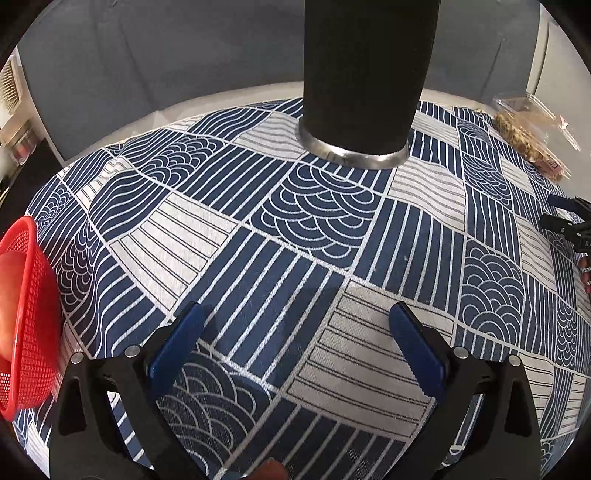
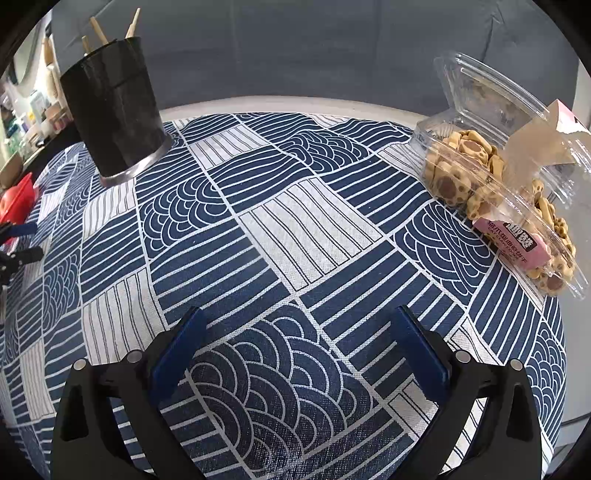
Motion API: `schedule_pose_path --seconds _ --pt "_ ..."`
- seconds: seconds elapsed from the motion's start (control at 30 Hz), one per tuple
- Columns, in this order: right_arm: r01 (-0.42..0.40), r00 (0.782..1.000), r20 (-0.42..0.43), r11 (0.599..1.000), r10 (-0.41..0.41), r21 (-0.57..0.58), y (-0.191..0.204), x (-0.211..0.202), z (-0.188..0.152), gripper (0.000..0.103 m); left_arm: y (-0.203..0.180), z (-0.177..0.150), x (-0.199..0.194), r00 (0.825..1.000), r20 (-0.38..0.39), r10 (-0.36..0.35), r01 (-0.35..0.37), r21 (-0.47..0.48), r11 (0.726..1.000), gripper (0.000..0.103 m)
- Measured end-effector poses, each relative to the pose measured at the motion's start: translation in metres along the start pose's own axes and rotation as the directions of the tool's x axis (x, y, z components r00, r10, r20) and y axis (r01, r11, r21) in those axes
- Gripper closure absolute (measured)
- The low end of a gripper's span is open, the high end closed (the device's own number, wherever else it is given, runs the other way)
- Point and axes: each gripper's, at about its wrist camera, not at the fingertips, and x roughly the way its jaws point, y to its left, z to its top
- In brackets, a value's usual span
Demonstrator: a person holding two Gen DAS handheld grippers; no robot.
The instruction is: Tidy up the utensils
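Hovering spread and empty: left gripper (image 1: 295,347) and right gripper (image 2: 295,350) over patterned tablecloth (image 2: 295,229) | black holder (image 2: 114,110) with wooden utensils (image 2: 98,29) upright; biscuit box (image 2: 498,177) well right of holder

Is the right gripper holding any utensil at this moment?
No, the right gripper is open and empty over the tablecloth, and the wooden utensils stand in the black holder.

holder (image 2: 114,110): 1 | wooden utensils (image 2: 99,31): 3 | cookie box (image 2: 495,177): 1 | red basket (image 1: 26,314): 1
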Motion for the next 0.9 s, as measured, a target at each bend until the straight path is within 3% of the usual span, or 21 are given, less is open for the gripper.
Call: schedule_pose_path --seconds 0.23,0.33,0.4,0.47,0.6,0.73,0.9 --pt "0.007 1.000 -0.002 1.000 -0.007 0.010 -0.001 0.008 0.006 0.006 0.001 -0.001 0.001 0.999 0.034 0.002 -0.002 -0.004 1.000 0.004" --pt "0.029 1.000 -0.006 0.999 -0.029 0.040 0.002 0.011 0.013 0.006 -0.004 0.004 0.003 0.999 0.026 0.043 -0.042 -0.043 0.998 0.005" --pt "0.020 0.999 -0.030 0.997 -0.017 0.079 0.008 0.008 0.017 0.008 -0.012 0.008 -0.002 0.999 -0.010 0.049 -0.049 -0.019 0.999 0.006" --pt "-0.039 0.999 0.020 0.993 0.037 0.111 0.026 -0.019 0.023 0.008 -0.019 0.014 -0.021 0.999 0.009 0.044 -0.044 -0.050 0.998 0.006" --pt "-0.044 0.996 0.081 0.990 0.033 0.137 0.067 -0.083 0.033 0.008 -0.045 0.031 -0.070 0.997 0.062 0.053 -0.046 -0.102 0.994 0.006" --pt "-0.133 0.988 0.096 0.984 0.122 0.123 0.092 -0.131 0.036 0.008 -0.074 0.039 -0.116 0.989 0.113 0.099 -0.085 -0.117 0.989 0.006" --pt "-0.070 0.993 0.101 0.997 0.068 0.014 0.118 -0.167 0.026 0.008 -0.102 0.031 -0.156 0.983 0.141 0.117 -0.099 -0.128 0.987 0.006"
